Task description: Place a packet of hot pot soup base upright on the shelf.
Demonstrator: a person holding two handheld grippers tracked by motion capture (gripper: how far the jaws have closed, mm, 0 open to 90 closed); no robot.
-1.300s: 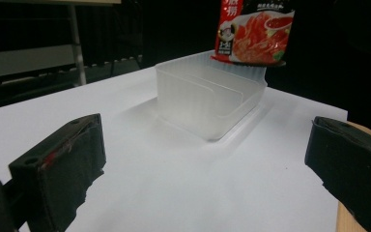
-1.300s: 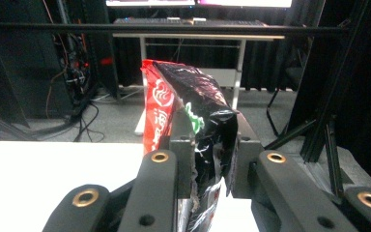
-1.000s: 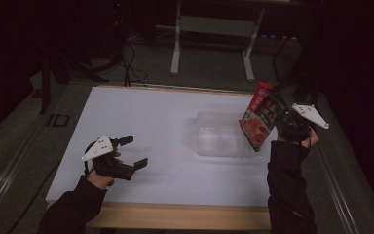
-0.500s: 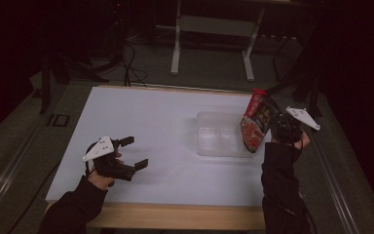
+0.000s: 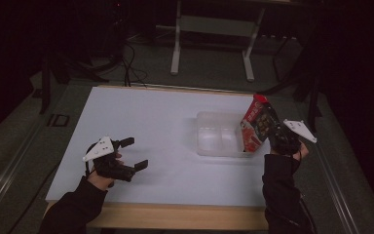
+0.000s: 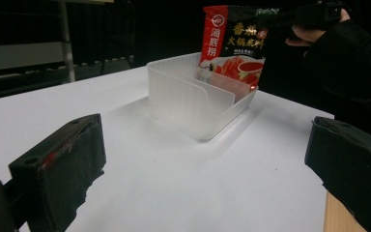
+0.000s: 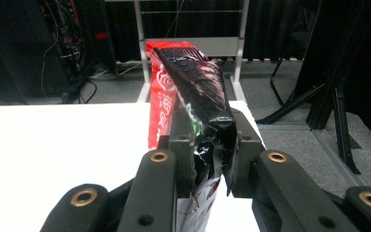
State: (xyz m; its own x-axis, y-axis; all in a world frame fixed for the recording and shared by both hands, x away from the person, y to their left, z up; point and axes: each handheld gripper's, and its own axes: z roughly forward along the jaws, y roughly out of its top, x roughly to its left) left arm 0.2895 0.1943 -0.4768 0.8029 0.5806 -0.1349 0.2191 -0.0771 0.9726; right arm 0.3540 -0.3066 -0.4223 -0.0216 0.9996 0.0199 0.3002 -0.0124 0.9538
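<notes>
A red and black food packet [image 5: 255,123] [image 6: 233,41] [image 7: 188,92] stands upright at the right end of a clear plastic bin [image 5: 218,135] [image 6: 193,99], its lower edge dipping into the bin's right compartment. My right gripper [image 5: 278,136] [image 7: 206,159] is shut on the packet's edge, held beside the bin's right side. My left gripper [image 5: 132,153] [image 6: 207,159] rests open near the table's front left, with nothing between its jaws, facing the bin from a distance.
The white table top [image 5: 156,122] has a wooden front edge [image 5: 175,214]. A metal frame with legs [image 5: 209,29] and cables [image 5: 126,58] lie on the dark floor beyond the table's far edge.
My right gripper has carried the packet down and left, so its lower edge now dips into the bin. The left gripper has stayed in place.
</notes>
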